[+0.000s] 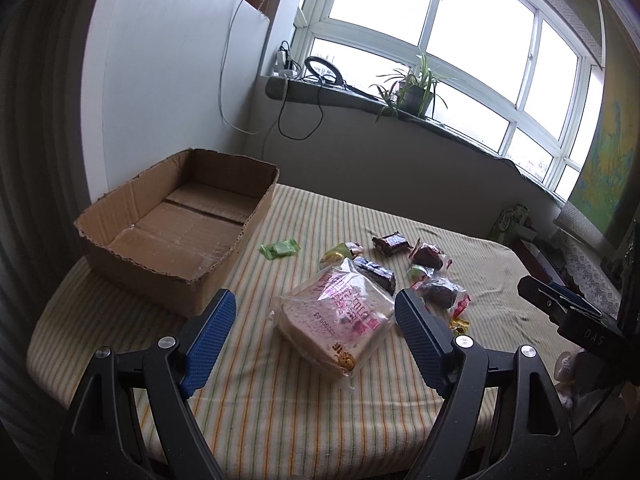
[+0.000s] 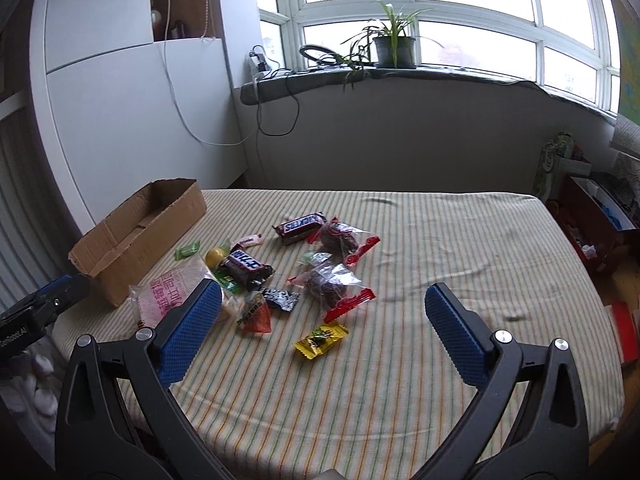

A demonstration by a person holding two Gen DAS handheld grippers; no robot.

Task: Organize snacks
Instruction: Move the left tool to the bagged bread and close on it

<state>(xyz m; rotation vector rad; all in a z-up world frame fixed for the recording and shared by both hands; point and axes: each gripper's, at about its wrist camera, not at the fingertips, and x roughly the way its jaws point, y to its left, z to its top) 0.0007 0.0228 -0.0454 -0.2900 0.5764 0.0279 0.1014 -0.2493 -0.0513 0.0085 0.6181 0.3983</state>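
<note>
Snacks: scattered loose on the striped yellow-green tablecloth [image 2: 400,380], none inside the box.
Sliced bread in clear plastic bag with pink print [image 1: 334,320]: flat on the cloth, in front of the left gripper.
Brown open-topped cardboard box [image 1: 176,220]: at the table's left side, nothing visible inside.
Brown Snickers bar [image 2: 301,226]: farthest of the heap, touching a clear red-edged packet of dark cake [image 2: 340,240].
Small yellow candy wrapper [image 2: 320,340]: lies alone, nearest the right gripper.
Small green candy [image 1: 280,248]: between box and heap, apart from both.
Left gripper [image 1: 314,312]: blue-padded fingers spread wide, holding nothing.
Right gripper [image 2: 322,304]: fingers wide apart, empty, above the cloth.
</note>
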